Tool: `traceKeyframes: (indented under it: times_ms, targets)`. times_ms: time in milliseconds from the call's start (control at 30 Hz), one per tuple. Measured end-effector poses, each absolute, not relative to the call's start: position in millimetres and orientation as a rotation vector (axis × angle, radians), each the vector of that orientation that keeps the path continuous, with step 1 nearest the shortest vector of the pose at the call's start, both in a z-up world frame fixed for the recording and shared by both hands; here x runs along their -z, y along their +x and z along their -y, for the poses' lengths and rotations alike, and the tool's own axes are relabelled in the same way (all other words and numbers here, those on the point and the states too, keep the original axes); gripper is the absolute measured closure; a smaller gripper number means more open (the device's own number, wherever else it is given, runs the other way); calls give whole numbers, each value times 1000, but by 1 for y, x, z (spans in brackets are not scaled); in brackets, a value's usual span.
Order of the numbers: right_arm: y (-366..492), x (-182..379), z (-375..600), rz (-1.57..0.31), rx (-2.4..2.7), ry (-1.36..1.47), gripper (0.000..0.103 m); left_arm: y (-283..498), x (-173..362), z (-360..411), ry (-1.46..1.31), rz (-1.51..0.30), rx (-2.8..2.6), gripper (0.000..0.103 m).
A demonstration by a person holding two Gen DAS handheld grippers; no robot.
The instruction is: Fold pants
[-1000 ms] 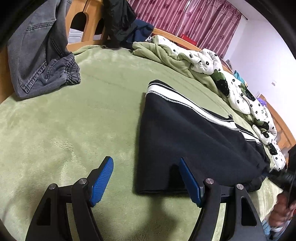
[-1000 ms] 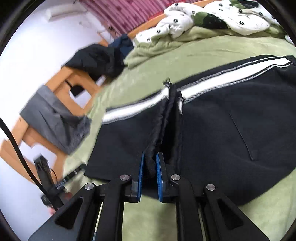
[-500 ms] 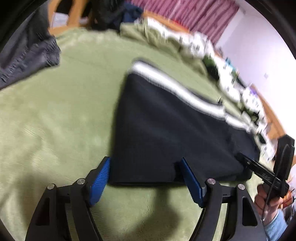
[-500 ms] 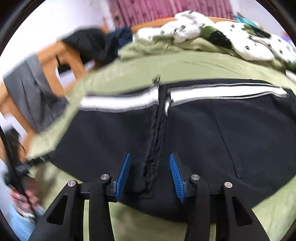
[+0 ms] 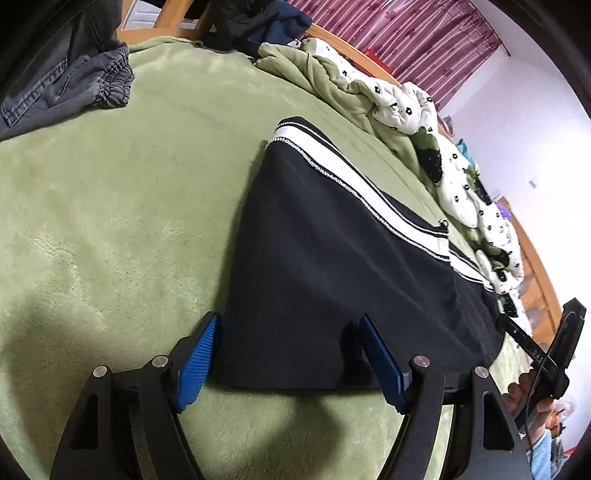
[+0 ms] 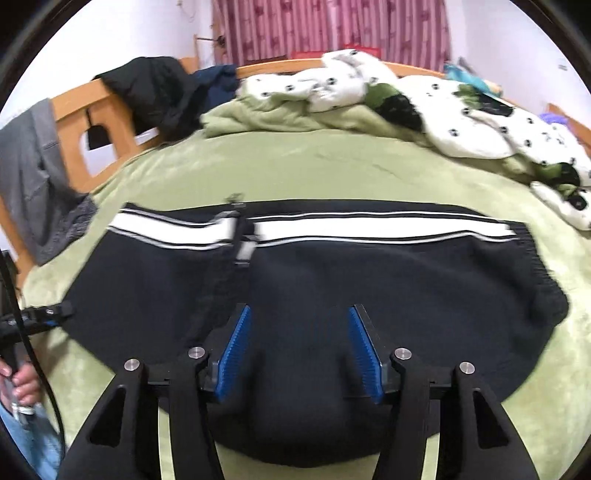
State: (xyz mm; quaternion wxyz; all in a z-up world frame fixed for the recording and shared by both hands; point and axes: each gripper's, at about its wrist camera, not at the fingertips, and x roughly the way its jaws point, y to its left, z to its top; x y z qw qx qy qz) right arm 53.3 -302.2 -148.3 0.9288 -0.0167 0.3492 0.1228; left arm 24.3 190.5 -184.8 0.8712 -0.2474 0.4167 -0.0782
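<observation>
The right gripper [image 6: 299, 349] has let go of the pants [image 6: 332, 280]; its fingers are opening, empty. The left gripper [image 5: 288, 363], fingers wide, straddles their near-left corner; they lie lengthwise along the bed's [image 5: 110, 221] near edge.

Bedroom in a home, as I see it: bed [image 6: 332, 166] under green blanket, wooden bed frame [image 6: 99, 110], rumpled duvet [image 6: 461, 122] along far edge, maroon curtains [image 6: 332, 29], clothes draped over frame.

Grey jeans [image 5: 70, 85] hang beside a rumpled patterned quilt [image 6: 461, 114].
</observation>
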Motion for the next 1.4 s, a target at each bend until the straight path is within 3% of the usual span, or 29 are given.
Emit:
traceKeyframes:
  times_ms: [233,633,1233,1300,1400]
  targets:
    - [81,212,357,-861,-176,106,49,33,182,-169,-423,-858,51,29]
    - [70,221,354,-774,-204,78,44,26,184,-167,-415,-806,21,30]
    - [72,222,352,-793,-206,48,40,29,188,-174,-474,-821,61,30]
    - [71,222,352,-791,-205,45,40,28,186,-171,-460,-818,37,38]
    - [70,221,352,-786,-206,53,40,27,184,-176,-503,-813,0,59]
